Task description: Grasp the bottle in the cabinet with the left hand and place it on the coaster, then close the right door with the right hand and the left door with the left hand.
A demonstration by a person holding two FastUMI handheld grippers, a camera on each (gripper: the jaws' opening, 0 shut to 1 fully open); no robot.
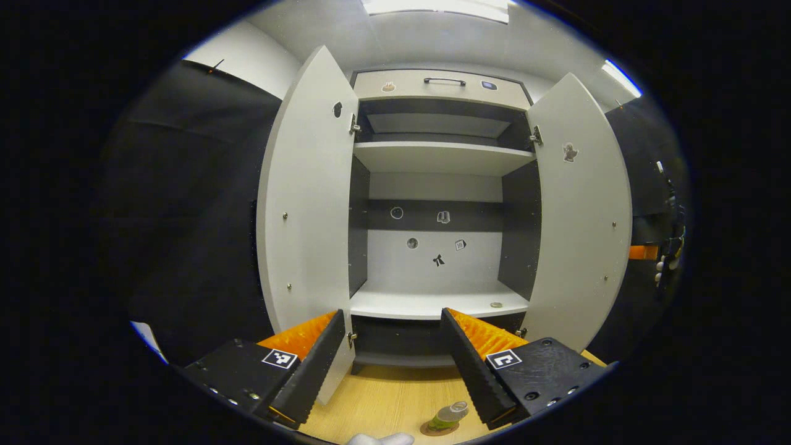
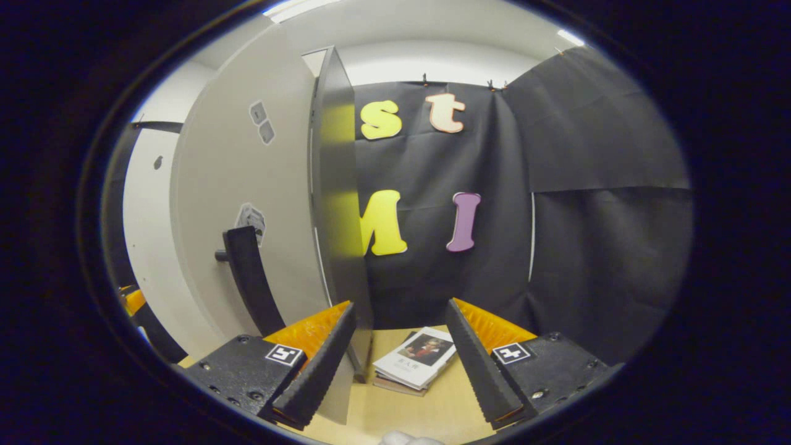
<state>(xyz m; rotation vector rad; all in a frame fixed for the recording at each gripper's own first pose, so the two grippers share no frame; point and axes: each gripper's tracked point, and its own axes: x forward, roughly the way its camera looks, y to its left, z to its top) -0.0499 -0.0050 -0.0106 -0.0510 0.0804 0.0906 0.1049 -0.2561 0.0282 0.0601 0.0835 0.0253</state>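
Left hand-held gripper is released and holds nothing, because the bottle already stands on the coaster on the counter, just below it. Right hand-held gripper is also spread, its fingers at each side of the right door edge, prob. to push it shut. Farther back the cabinet has both doors open, incl. the left door.

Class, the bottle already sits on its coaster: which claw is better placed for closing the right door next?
Right: the right claw is open at the white right cabinet door's outer edge. The left claw faces the cabinet's middle.
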